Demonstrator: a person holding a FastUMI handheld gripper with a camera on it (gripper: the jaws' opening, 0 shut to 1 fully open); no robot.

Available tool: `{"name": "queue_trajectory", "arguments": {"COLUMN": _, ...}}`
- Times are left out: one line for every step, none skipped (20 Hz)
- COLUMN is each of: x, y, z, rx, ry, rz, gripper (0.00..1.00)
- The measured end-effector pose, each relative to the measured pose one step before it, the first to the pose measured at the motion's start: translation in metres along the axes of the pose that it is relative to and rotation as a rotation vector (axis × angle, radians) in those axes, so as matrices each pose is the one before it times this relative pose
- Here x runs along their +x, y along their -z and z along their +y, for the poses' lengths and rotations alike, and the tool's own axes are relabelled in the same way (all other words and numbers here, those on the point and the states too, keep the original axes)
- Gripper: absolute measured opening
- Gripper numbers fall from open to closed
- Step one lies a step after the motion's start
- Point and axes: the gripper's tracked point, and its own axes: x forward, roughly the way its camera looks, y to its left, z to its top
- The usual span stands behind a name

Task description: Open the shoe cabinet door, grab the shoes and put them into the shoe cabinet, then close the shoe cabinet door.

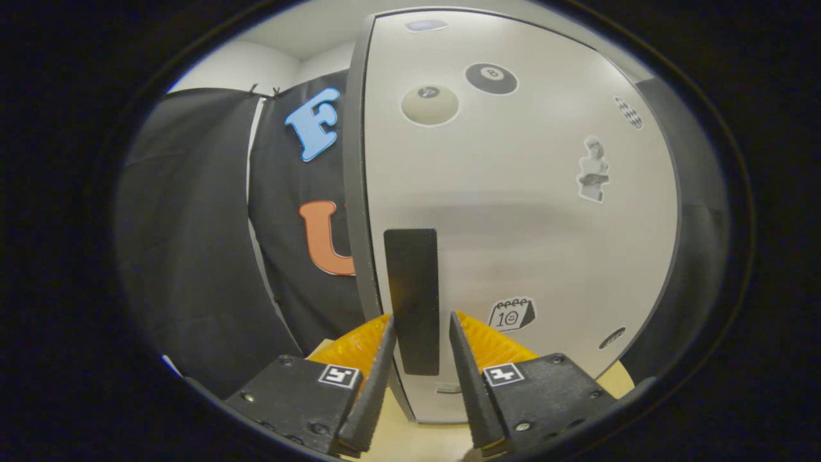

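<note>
Gripper [420, 327] faced the cabinet door [513, 212] close up. Dark handle [413, 300] stood upright at 12 o'clock, its lower part between the fingers (narrowly parted; contact couldn't be told). Stickers [510, 314] dotted the door.

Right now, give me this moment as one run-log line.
stage: at door | tool: open, fingers either side of black handle, contact unclear | cabinet door: looks shut | shoes: not yet loaded
</note>
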Motion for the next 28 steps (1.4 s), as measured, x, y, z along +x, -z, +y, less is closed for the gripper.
{"name": "queue_trajectory", "arguments": {"x": 0.00119, "y": 0.00260, "z": 0.00016, "rx": 0.00352, "ry": -0.00139, "rz": 0.00968, "gripper": 0.50}}
{"name": "queue_trajectory", "arguments": {"x": 0.00165, "y": 0.00030, "z": 0.00025, "rx": -0.00237, "ry": -0.00075, "rz": 0.00250, "gripper": 0.43}}
{"name": "queue_trajectory", "arguments": {"x": -0.00053, "y": 0.00000, "z": -0.00041, "rx": -0.00802, "ry": 0.00053, "rz": 0.00140, "gripper": 0.42}}
{"name": "queue_trajectory", "arguments": {"x": 0.00029, "y": 0.00048, "z": -0.00054, "rx": -0.00803, "ry": -0.00235, "rz": -0.00281, "gripper": 0.41}}
{"name": "queue_trajectory", "arguments": {"x": 0.00031, "y": 0.00029, "z": -0.00144, "rx": -0.00737, "ry": -0.00361, "rz": -0.00187, "gripper": 0.40}}
{"name": "queue_trajectory", "arguments": {"x": -0.00164, "y": 0.00036, "z": 0.00014, "rx": -0.00840, "ry": -0.01357, "rz": -0.00028, "gripper": 0.38}}
{"name": "queue_trajectory", "arguments": {"x": -0.00125, "y": -0.00012, "z": 0.00008, "rx": -0.00513, "ry": -0.01551, "rz": 0.00125, "gripper": 0.36}}
{"name": "queue_trajectory", "arguments": {"x": -0.00171, "y": 0.00121, "z": -0.00024, "rx": -0.00056, "ry": -0.01378, "rz": 0.00406, "gripper": 0.35}}
{"name": "queue_trajectory", "arguments": {"x": -0.00255, "y": 0.00060, "z": -0.00004, "rx": -0.00231, "ry": -0.01107, "rz": 0.00176, "gripper": 0.34}}
{"name": "queue_trajectory", "arguments": {"x": -0.00439, "y": -0.00064, "z": 0.00021, "rx": -0.00661, "ry": -0.00824, "rz": 0.00144, "gripper": 0.33}}
{"name": "queue_trajectory", "arguments": {"x": -0.00275, "y": 0.00172, "z": 0.00065, "rx": -0.00455, "ry": -0.00787, "rz": -0.00212, "gripper": 0.32}}
{"name": "queue_trajectory", "arguments": {"x": -0.00520, "y": 0.00115, "z": 0.00103, "rx": -0.00633, "ry": -0.00822, "rz": 0.00074, "gripper": 0.32}}
{"name": "queue_trajectory", "arguments": {"x": -0.00853, "y": 0.00152, "z": 0.00223, "rx": -0.00084, "ry": -0.00766, "rz": 0.00041, "gripper": 0.31}}
{"name": "queue_trajectory", "arguments": {"x": -0.00884, "y": 0.00212, "z": 0.00154, "rx": 0.00234, "ry": -0.00751, "rz": 0.00333, "gripper": 0.31}}
{"name": "queue_trajectory", "arguments": {"x": -0.01238, "y": 0.00370, "z": -0.00042, "rx": 0.00150, "ry": -0.00725, "rz": 0.00148, "gripper": 0.30}}
{"name": "queue_trajectory", "arguments": {"x": -0.01239, "y": 0.00356, "z": -0.00201, "rx": 0.00071, "ry": -0.00610, "rz": 0.00252, "gripper": 0.30}}
{"name": "queue_trajectory", "arguments": {"x": -0.00968, "y": 0.00159, "z": -0.00189, "rx": 0.00256, "ry": -0.00335, "rz": 0.00056, "gripper": 0.30}}
{"name": "queue_trajectory", "arguments": {"x": -0.01109, "y": 0.00144, "z": -0.00121, "rx": 0.00023, "ry": -0.00277, "rz": 0.00005, "gripper": 0.29}}
{"name": "queue_trajectory", "arguments": {"x": -0.01155, "y": 0.00185, "z": 0.00005, "rx": 0.00223, "ry": -0.00594, "rz": 0.00220, "gripper": 0.29}}
{"name": "queue_trajectory", "arguments": {"x": -0.00902, "y": 0.00180, "z": -0.00137, "rx": 0.00379, "ry": -0.00544, "rz": 0.00263, "gripper": 0.29}}
{"name": "queue_trajectory", "arguments": {"x": -0.01286, "y": 0.00220, "z": -0.00240, "rx": 0.00651, "ry": -0.00376, "rz": -0.00024, "gripper": 0.28}}
{"name": "queue_trajectory", "arguments": {"x": -0.00677, "y": 0.00115, "z": -0.00314, "rx": 0.00403, "ry": -0.00148, "rz": 0.00042, "gripper": 0.28}}
{"name": "queue_trajectory", "arguments": {"x": -0.00610, "y": 0.00247, "z": -0.00256, "rx": 0.00134, "ry": -0.00035, "rz": -0.00051, "gripper": 0.27}}
{"name": "queue_trajectory", "arguments": {"x": -0.00945, "y": 0.00119, "z": -0.00428, "rx": -0.00264, "ry": 0.00035, "rz": -0.00046, "gripper": 0.27}}
{"name": "queue_trajectory", "arguments": {"x": -0.01148, "y": 0.00299, "z": -0.00267, "rx": 0.00645, "ry": 0.00166, "rz": 0.00155, "gripper": 0.27}}
{"name": "queue_trajectory", "arguments": {"x": -0.00954, "y": 0.00142, "z": -0.00360, "rx": 0.00981, "ry": 0.00096, "rz": -0.00187, "gripper": 0.26}}
{"name": "queue_trajectory", "arguments": {"x": -0.00934, "y": -0.00051, "z": -0.00328, "rx": 0.00315, "ry": 0.00128, "rz": -0.00058, "gripper": 0.26}}
{"name": "queue_trajectory", "arguments": {"x": -0.00957, "y": 0.00162, "z": -0.00368, "rx": 0.00325, "ry": 0.00599, "rz": -0.00308, "gripper": 0.26}}
